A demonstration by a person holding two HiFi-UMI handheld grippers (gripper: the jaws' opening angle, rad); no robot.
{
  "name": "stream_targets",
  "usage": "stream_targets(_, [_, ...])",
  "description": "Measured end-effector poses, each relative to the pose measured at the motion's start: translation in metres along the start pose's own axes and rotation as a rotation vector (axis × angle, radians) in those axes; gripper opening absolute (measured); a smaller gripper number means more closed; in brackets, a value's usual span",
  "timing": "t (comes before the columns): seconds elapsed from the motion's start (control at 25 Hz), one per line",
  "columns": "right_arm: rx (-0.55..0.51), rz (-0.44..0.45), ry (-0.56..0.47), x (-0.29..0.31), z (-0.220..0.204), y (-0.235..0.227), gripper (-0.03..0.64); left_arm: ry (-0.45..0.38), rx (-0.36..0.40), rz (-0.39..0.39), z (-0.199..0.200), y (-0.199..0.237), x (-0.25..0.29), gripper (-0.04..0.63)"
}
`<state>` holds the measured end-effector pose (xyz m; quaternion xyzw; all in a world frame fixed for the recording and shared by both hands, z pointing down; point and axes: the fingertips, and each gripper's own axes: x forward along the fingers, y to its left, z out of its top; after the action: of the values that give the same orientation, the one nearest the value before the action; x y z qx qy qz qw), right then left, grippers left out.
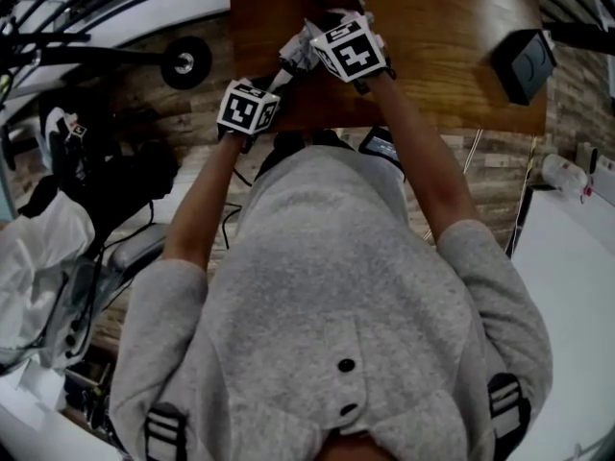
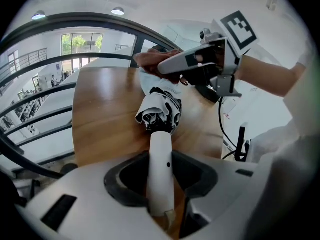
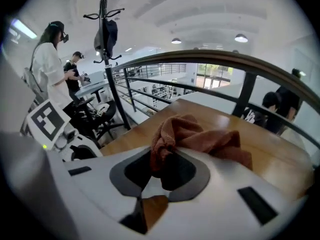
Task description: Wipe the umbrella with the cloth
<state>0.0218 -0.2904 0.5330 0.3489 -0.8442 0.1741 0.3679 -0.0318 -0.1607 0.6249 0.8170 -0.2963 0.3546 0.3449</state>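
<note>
A folded black-and-white umbrella (image 2: 160, 106) lies on the wooden table (image 2: 105, 114). Its white handle (image 2: 161, 159) points at me, and my left gripper (image 2: 161, 176) is shut on that handle. My right gripper (image 2: 200, 64) is at the umbrella's far end and presses a reddish-brown cloth (image 2: 150, 59) onto it. In the right gripper view the bunched cloth (image 3: 200, 139) sits clamped in the right gripper (image 3: 167, 171). From the head view, the left gripper's marker cube (image 1: 248, 107) is at the table's near edge and the right gripper's cube (image 1: 351, 48) is further in. The umbrella (image 1: 298, 56) is mostly hidden between them.
A black box (image 1: 527, 63) stands at the table's right end. A black railing (image 2: 75, 59) curves behind the table. A coat rack (image 3: 102, 24) and people (image 3: 47, 59) stand beyond it. A white table (image 1: 567, 286) is to my right, and chairs and cables (image 1: 96, 161) to my left.
</note>
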Motion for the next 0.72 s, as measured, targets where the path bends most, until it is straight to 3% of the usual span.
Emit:
stream_targets(0.2, [0.081, 0.370, 0.089, 0.010, -0.020, 0.081, 0.071, -0.010, -0.004, -0.006, 0.001, 0.004, 0.001, 0.156])
stream_targets(0.36, [0.261, 0.510, 0.069, 0.006, -0.018, 0.092, 0.071, -0.007, -0.002, -0.009, 0.003, 0.004, 0.000, 0.156])
stream_targets(0.52, [0.479, 0.478, 0.047, 0.000, -0.019, 0.053, 0.071, -0.012, 0.000, -0.004, 0.000, 0.000, -0.002, 0.156])
stream_targets(0.72, [0.654, 0.287, -0.030, -0.009, -0.024, -0.033, 0.071, -0.014, 0.008, 0.000, 0.002, 0.002, 0.000, 0.156])
